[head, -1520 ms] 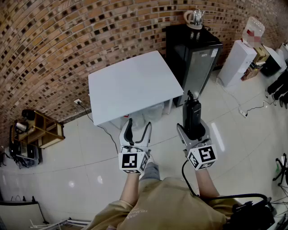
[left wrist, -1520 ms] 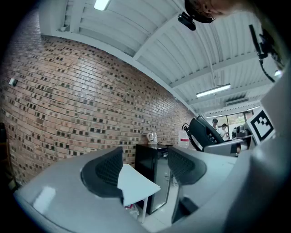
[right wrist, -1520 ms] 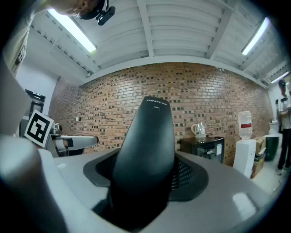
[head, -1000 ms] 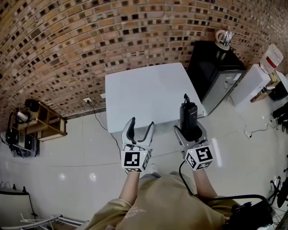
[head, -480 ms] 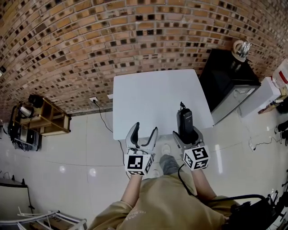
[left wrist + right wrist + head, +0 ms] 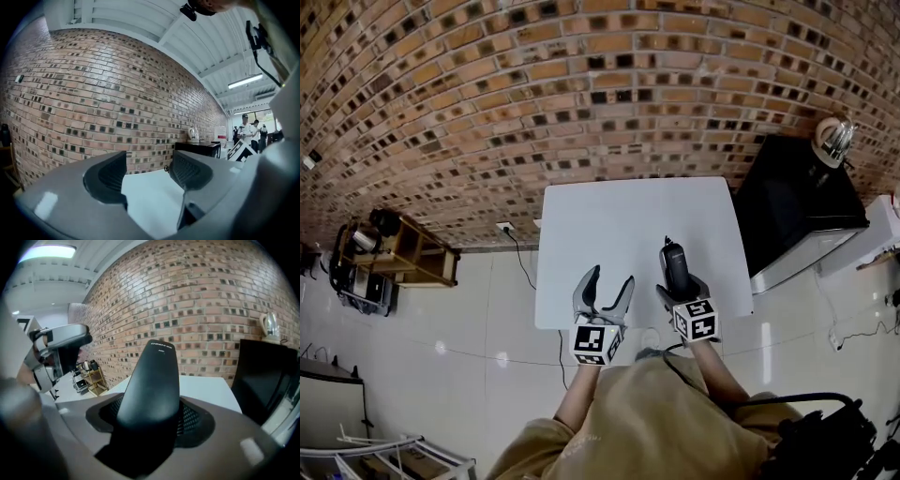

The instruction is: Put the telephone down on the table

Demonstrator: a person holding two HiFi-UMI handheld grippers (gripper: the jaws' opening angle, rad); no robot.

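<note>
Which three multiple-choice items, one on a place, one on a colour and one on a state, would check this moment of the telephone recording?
1. Where is the telephone?
A. Lying loose on the table
B. In the right gripper
C. In the left gripper

2. What colour is the table top?
A. White
B. Black
C. Brown

3. How do the left gripper's jaws stand?
A. Shut on the telephone
B. Shut on nothing
C. Apart, with nothing between them

Answers:
1 B: the right gripper view shows the black handset clamped in that gripper's jaws.
2 A: the head view shows a plain white top.
3 C: the left gripper view shows the jaws apart with only the table beyond them.
</note>
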